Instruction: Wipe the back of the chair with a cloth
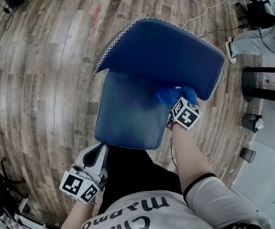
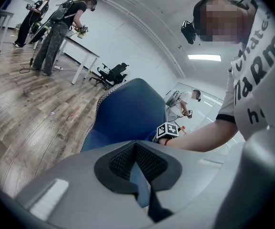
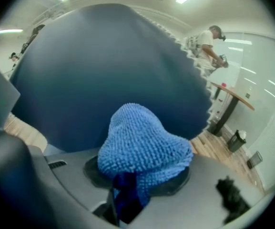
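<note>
Two tongs above wooden floor [image 1: 42, 56]: right tongs [image 1: 179, 108] clamp cloth [image 3: 144, 147] at chair back [image 1: 161, 51], left tongs [image 2: 138, 173] together

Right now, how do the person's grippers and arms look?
The left gripper and right gripper each have a grey shell, black textured pads and a white cube with black square markers. The right sleeve is short and white with a black hem.
</note>
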